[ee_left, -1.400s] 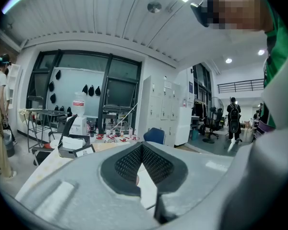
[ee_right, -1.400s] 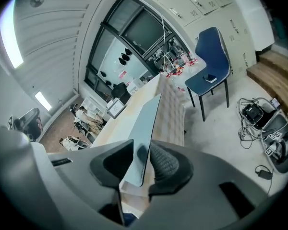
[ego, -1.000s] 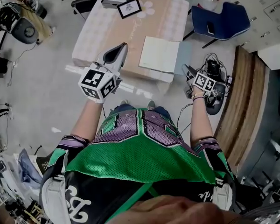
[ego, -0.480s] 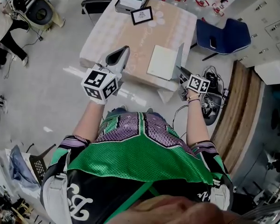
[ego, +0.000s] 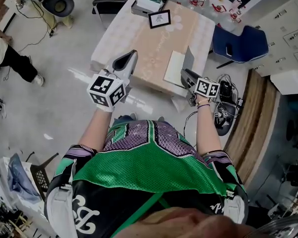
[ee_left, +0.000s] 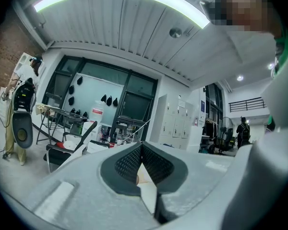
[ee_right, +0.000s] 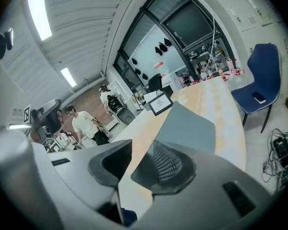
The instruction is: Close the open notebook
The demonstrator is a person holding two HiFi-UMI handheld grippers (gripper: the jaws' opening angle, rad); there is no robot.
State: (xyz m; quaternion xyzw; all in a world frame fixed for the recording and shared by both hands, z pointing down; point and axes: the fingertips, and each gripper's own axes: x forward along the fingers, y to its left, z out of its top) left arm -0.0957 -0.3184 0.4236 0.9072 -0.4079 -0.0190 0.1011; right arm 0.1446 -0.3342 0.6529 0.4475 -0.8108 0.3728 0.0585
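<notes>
The notebook (ego: 174, 69) lies at the near right edge of the cloth-covered table (ego: 139, 38). Its white page lies flat, and its grey cover (ego: 189, 59) stands nearly upright on the right side. My right gripper (ego: 185, 76) is at the foot of that cover. Its jaws have just been opening, and in the right gripper view the right gripper (ee_right: 137, 159) shows a clear gap with nothing pinched. There the grey cover (ee_right: 189, 126) rises just beyond the right finger. My left gripper (ego: 130, 56) hovers shut over the table's near left edge, holding nothing.
A framed picture (ego: 160, 18) and a black box (ego: 150, 1) stand at the table's far end. A blue chair (ego: 243, 43) is right of the table, with cables and gear (ego: 223, 108) on the floor below it. A person (ego: 10, 58) is at the far left.
The notebook's right cover has swung from flat to nearly upright. My right gripper has moved up and leftward with it, and the left gripper has drifted a little forward.
</notes>
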